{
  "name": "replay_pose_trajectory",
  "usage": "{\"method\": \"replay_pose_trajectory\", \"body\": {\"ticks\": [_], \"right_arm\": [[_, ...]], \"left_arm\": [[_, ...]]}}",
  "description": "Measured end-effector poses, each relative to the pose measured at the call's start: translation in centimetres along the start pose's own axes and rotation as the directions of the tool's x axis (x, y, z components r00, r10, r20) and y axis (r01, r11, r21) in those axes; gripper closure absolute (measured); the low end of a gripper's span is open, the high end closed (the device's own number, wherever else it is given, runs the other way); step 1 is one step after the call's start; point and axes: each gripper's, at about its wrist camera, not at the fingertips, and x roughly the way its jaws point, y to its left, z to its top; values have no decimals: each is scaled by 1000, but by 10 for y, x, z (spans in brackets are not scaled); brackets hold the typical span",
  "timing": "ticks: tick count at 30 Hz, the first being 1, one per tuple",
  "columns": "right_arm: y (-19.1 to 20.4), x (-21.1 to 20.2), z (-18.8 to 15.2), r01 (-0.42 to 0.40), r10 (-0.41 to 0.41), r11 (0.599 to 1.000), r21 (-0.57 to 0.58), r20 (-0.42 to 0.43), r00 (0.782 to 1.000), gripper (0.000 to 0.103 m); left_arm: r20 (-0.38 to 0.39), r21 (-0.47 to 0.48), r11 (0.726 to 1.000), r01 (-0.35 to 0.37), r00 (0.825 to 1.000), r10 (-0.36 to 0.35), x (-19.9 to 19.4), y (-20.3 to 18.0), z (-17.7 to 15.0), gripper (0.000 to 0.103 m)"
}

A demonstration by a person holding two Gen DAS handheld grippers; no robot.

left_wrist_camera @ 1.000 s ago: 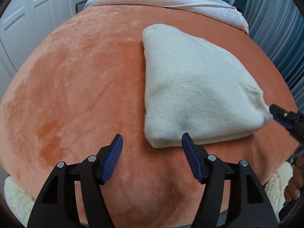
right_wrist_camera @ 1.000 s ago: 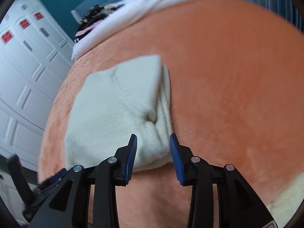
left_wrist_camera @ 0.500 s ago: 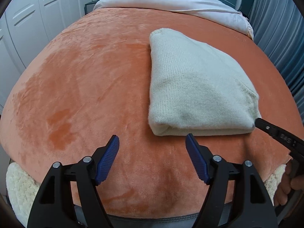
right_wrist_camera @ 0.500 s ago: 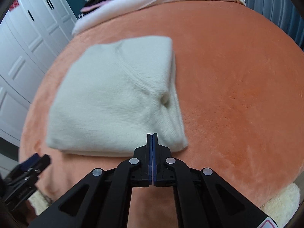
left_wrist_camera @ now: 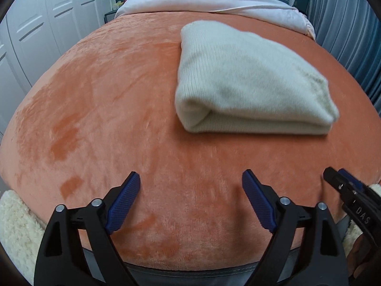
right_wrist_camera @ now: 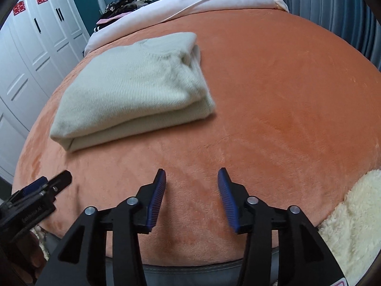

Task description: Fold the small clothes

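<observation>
Neatly folded sweater (left_wrist_camera: 247, 81), orange blanket (left_wrist_camera: 107, 109)

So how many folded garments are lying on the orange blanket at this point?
1. A cream knit sweater, folded, lies on the orange blanket, ahead of both open grippers and touching neither. More clothes are heaped at the far end of the bed, unfolded as far as can be told.

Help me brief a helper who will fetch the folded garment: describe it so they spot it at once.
Find the orange plush blanket covering the bed. On it lies a cream knitted sweater, folded into a thick rectangle. It is the only thing on the orange surface; the dark clothes pile sits far off by the headboard.
</observation>
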Motion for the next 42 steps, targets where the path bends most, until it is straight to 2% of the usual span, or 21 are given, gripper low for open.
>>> {"method": "replay_pose_trajectory", "body": {"ticks": [6, 10, 13, 15, 19, 42], "right_arm": [[11, 11, -7, 30, -28, 999, -45, 49, 998, 39], [20, 16, -12, 50, -44, 996, -80, 71, 997, 26], [28, 19, -18, 82, -71, 990, -118, 93, 993, 16], [35, 22, -23, 105, -91, 985, -133, 113, 989, 14], [35, 23, -25, 104, -91, 986, -131, 105, 990, 11], [38, 22, -27, 117, -102, 984, -135, 111, 988, 11]], "left_arm": [[51, 41, 999, -34, 998, 32, 7, -2, -14, 12], [76, 25, 999, -33, 997, 31, 10, 1, -18, 5], [98, 33, 999, -31, 995, 28, 12, 2, -20, 5], [111, 43, 999, -34, 993, 29, 12, 2, -23, 5], [126, 40, 999, -19, 992, 14, 12, 5, -24, 5], [128, 34, 999, -13, 992, 9, 14, 5, -26, 5]]}}
